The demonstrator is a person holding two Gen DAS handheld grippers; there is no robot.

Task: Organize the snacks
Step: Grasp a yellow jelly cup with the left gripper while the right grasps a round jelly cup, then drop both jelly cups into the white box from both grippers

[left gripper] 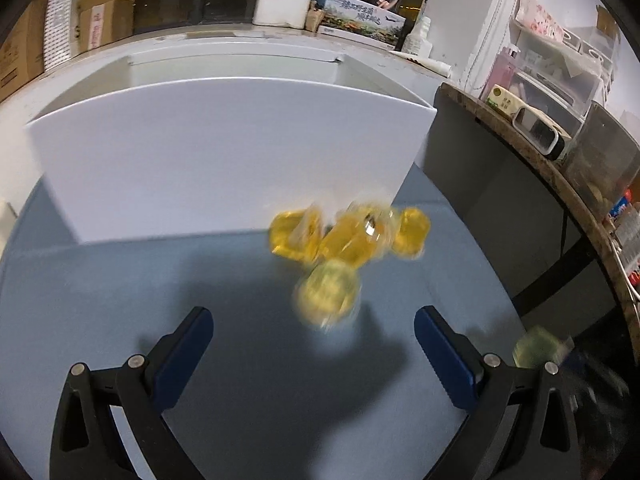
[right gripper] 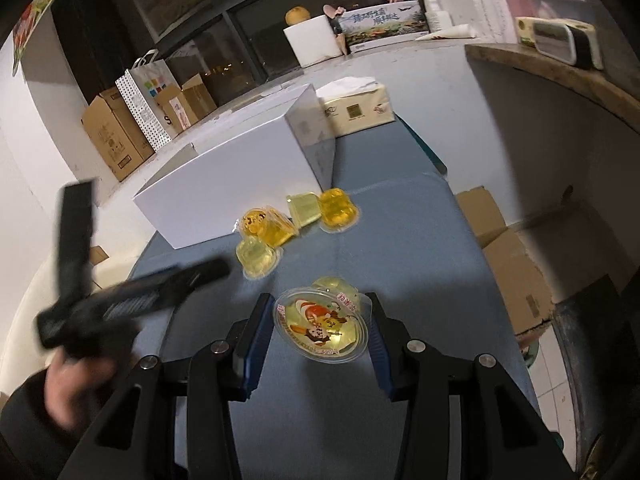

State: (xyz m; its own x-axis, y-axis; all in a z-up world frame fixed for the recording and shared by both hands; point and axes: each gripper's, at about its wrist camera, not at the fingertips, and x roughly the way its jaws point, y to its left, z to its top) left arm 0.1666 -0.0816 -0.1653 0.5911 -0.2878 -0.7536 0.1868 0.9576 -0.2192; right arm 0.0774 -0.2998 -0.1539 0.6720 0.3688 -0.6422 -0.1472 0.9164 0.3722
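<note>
We clamp the right gripper on a light, slippery jelly cup by its sides, left gripper spread empty.

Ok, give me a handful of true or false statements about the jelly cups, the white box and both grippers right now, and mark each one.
1. The right gripper holds a jelly cup by its sides. True.
2. The left gripper grips a cup. False: its fingers are spread wide and empty.
3. Four loose jelly cups lie on the blue surface near the white box. True.
4. The tissue pack sits inside the white box. False: it sits beside it.
</note>
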